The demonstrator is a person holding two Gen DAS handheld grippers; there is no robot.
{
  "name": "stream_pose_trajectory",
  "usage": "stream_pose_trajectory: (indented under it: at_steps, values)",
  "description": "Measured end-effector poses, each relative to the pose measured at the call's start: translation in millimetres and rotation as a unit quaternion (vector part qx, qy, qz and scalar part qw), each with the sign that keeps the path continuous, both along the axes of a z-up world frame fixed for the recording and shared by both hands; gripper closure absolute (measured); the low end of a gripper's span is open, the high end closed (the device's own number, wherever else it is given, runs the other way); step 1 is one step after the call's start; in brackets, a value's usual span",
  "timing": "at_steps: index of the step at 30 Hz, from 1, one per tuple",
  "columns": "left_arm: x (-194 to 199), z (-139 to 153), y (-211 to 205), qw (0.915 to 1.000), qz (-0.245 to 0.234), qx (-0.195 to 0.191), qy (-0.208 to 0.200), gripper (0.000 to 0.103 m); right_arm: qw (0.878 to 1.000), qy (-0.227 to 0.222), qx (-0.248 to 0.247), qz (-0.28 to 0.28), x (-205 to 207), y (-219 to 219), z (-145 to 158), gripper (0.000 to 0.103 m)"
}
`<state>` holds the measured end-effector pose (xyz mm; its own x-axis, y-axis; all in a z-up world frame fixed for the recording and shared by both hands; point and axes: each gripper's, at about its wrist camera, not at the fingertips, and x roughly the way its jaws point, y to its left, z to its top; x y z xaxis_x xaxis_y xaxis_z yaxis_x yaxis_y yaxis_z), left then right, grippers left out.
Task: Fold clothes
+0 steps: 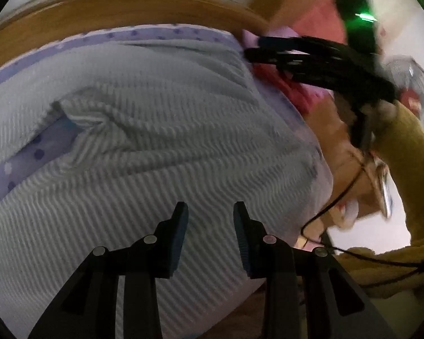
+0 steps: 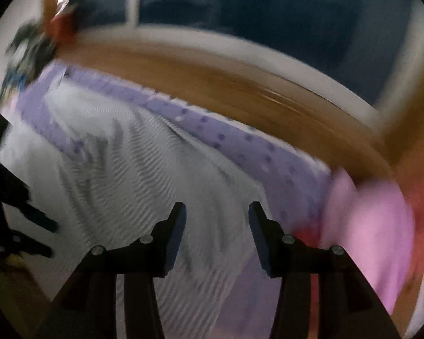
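A white ribbed garment [image 1: 161, 130] lies spread on a purple dotted sheet [image 1: 161, 32], with a raised fold near its left side. My left gripper [image 1: 210, 214] hovers over the garment's near part, open, with only cloth showing below the gap. In the right wrist view the same garment [image 2: 144, 163] is blurred, and my right gripper [image 2: 217, 214] is open above its right edge with nothing between the fingers. The right gripper [image 1: 296, 62] also appears as a black blur at the garment's far right corner. The left gripper [image 2: 28, 226] shows at the left edge of the right wrist view.
A wooden bed frame [image 1: 127, 5] runs behind the sheet. Pink cloth [image 2: 367, 226] and red cloth [image 1: 294, 93] lie to the right of the garment. A person's mustard-yellow sleeve [image 1: 404, 152] and a fan [image 1: 418, 90] are on the right.
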<state>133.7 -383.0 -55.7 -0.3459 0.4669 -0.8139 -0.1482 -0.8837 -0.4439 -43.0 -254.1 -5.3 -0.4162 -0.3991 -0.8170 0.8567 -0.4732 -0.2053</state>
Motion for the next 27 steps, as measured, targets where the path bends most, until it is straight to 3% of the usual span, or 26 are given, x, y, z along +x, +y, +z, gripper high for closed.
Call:
stream_pose_trajectory:
  at_steps: [4, 8, 9, 10, 11, 12, 16, 19, 23, 27]
  values:
    - [-5.3, -6.2, 5.9, 0.9994, 0.030, -0.013, -0.014, 0.071, 0.996, -0.014, 0.053, 0.066, -40.9, -33.1, -27.1, 0.057]
    - [-10.6, -17.1, 11.6, 0.9972, 0.064, -0.016, -0.035, 0.071, 0.992, -0.081, 0.067, 0.067, -68.5, -41.2, -50.4, 0.060]
    - [-9.9, -17.5, 11.5, 0.9969, 0.069, -0.016, -0.035, 0.071, 0.992, -0.087, 0.065, 0.061, -69.2, -40.1, -51.1, 0.067]
    - [-11.6, -17.3, 12.0, 0.9963, 0.077, -0.015, -0.034, 0.071, 0.992, -0.093, 0.063, 0.056, -69.8, -38.9, -51.8, 0.090]
    - [-13.4, -17.9, 13.9, 0.9959, 0.082, -0.015, -0.035, 0.071, 0.992, -0.098, 0.060, 0.050, -70.5, -37.7, -52.4, 0.098]
    - [-15.0, -18.4, 14.8, 0.9955, 0.087, -0.016, -0.036, 0.071, 0.995, -0.077, 0.058, 0.035, -70.0, -35.9, -49.5, 0.098]
    - [-23.3, -19.1, 21.2, 0.9942, 0.098, -0.020, -0.040, 0.071, 0.999, 0.007, 0.040, -0.028, -89.8, -31.8, -41.7, 0.099]
    - [-27.3, -19.4, 26.2, 0.9938, 0.100, -0.025, -0.042, 0.070, 0.998, 0.017, 0.041, -0.050, -106.2, -35.2, -51.5, 0.099]
    - [-28.5, -17.8, 32.0, 0.9937, 0.098, -0.034, -0.042, 0.069, 0.997, 0.048, 0.051, -0.038, -104.3, -39.3, -63.2, 0.098]
    - [-33.4, -16.5, 36.7, 0.9943, 0.091, -0.039, -0.040, 0.068, 0.999, 0.001, 0.009, -0.053, -111.4, -15.5, -37.6, 0.074]
